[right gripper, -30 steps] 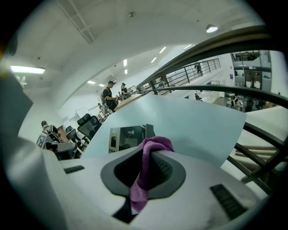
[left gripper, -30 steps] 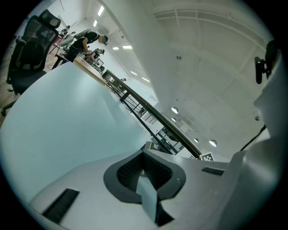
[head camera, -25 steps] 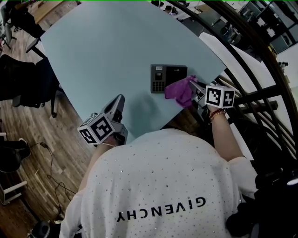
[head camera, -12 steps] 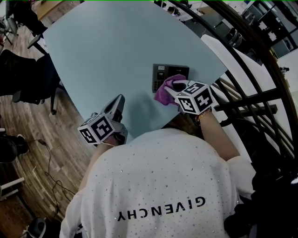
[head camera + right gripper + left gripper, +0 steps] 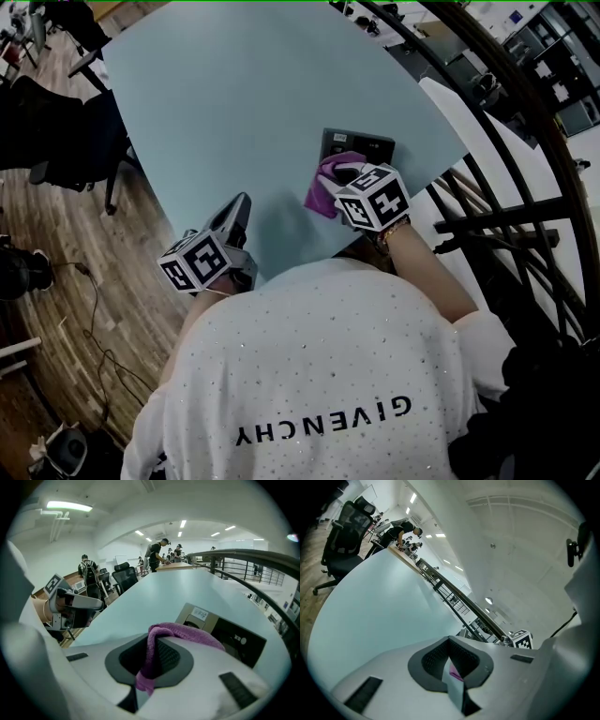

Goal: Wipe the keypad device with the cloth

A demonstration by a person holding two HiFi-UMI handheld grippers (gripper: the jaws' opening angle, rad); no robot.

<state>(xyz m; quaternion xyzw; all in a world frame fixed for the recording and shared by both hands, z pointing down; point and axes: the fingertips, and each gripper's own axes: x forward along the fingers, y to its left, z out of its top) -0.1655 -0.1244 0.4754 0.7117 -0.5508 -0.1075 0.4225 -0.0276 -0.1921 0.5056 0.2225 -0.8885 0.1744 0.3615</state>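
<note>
Right hand-held gripper [image 5: 345, 178] shifted left, clamping cloth [image 5: 321, 194] on keypad device [image 5: 372, 145], device's long axis running left-right

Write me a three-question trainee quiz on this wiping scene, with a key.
1. True or false: the left gripper grips the cloth.
2. Relative to the device, the cloth is: A) touching it; B) far from it; C) under it.
3. Fill in: the right gripper has its jaws ___ on the cloth.
Key: 1 false; 2 A; 3 shut.
</note>
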